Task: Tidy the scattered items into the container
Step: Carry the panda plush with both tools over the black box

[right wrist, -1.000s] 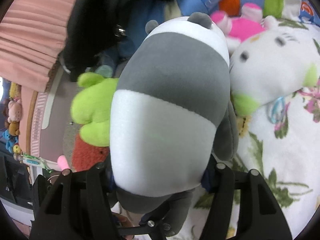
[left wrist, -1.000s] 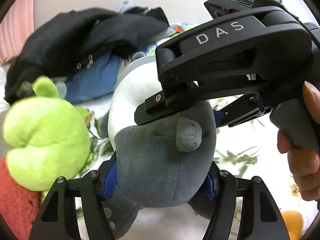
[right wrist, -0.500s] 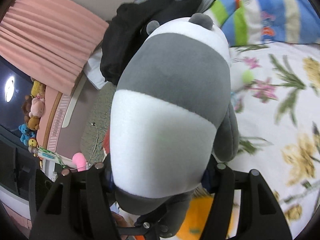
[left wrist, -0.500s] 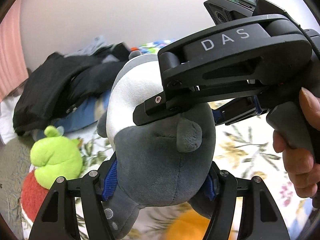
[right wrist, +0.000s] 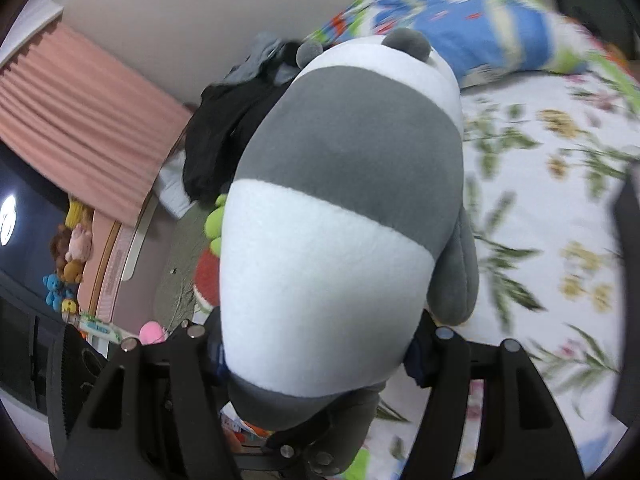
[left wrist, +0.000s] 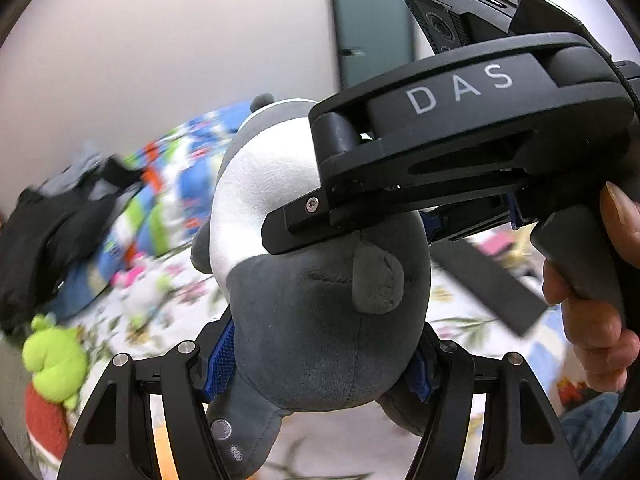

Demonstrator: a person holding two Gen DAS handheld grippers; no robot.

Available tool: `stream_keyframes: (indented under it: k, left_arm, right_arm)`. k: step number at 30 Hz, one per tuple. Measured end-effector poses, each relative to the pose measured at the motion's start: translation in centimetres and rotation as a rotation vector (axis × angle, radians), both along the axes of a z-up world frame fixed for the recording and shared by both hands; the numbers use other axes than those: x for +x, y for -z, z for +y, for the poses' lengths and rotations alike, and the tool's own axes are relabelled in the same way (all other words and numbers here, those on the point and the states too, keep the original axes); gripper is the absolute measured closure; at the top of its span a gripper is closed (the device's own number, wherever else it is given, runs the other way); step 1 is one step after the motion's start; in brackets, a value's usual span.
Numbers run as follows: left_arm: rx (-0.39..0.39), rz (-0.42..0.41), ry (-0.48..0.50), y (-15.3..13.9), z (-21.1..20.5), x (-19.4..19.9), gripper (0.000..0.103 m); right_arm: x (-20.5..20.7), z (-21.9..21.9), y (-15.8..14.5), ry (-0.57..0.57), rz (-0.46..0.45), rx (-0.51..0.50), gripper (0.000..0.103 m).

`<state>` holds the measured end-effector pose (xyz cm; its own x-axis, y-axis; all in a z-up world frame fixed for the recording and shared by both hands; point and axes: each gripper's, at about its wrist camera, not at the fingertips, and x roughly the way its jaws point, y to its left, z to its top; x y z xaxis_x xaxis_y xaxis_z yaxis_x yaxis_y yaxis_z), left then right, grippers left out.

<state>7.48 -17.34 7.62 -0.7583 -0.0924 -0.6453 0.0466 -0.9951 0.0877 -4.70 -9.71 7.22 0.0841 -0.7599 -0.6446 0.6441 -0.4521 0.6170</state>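
A grey-and-white panda plush (left wrist: 320, 320) hangs in the air above the bed, held from two sides. My left gripper (left wrist: 320, 364) is shut on its grey lower end, blue pads pressed into the fabric. My right gripper (right wrist: 316, 356) is shut on the white belly of the panda (right wrist: 340, 220). In the left wrist view the right gripper's black body (left wrist: 460, 132) reaches in from the right, with a person's hand (left wrist: 592, 320) on its handle. No container shows in either view.
A green plush (left wrist: 52, 356) and a red plush (left wrist: 40, 420) lie far below at the left, beside black clothes (left wrist: 48, 232). A blue patterned quilt (right wrist: 480, 20) lies on the floral bedsheet (right wrist: 560, 240). A dark flat object (left wrist: 492, 288) sits at the right.
Both grippers have risen with the panda and swung away from the toy pile. The green plush and black clothes now look smaller and farther off.
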Motion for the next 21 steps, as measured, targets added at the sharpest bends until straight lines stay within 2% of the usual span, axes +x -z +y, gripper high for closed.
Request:
stream_keyframes:
  k: [3, 6, 11, 15, 17, 20, 21]
  left_arm:
    - [0.007, 0.002, 0.077, -1.0, 6.4, -2.1, 0.034]
    - [0.053, -0.008, 0.154, -1.0, 12.0, -4.9, 0.033]
    - [0.127, -0.02, 0.228, 0.8, 18.6, -9.9, 0.031]
    - [0.21, -0.07, 0.241, 3.8, 20.9, -14.8, 0.029]
    - [0.246, -0.091, 0.232, 5.8, 20.1, -16.9, 0.026]
    - [0.289, -0.141, 0.212, 8.3, 21.4, -19.9, 0.02]
    - [0.317, -0.172, 0.208, 9.3, 21.5, -21.1, 0.019]
  right_arm:
    - [-2.4, 6.7, -1.0, 0.082, 0.012, 0.013, 0.037]
    - [-4.7, 12.0, -1.8, 0.155, 0.036, 0.05, 0.037]
    - [-9.5, 19.1, -1.6, 0.254, 0.046, 0.133, 0.034]
    - [-14.0, 21.9, 0.6, 0.284, 0.015, 0.218, 0.033]
    - [-16.1, 22.4, 2.0, 0.288, -0.001, 0.252, 0.032]
    - [-19.8, 22.5, 5.0, 0.29, -0.05, 0.308, 0.023]
    - [-21.0, 22.5, 6.2, 0.29, -0.074, 0.334, 0.017]
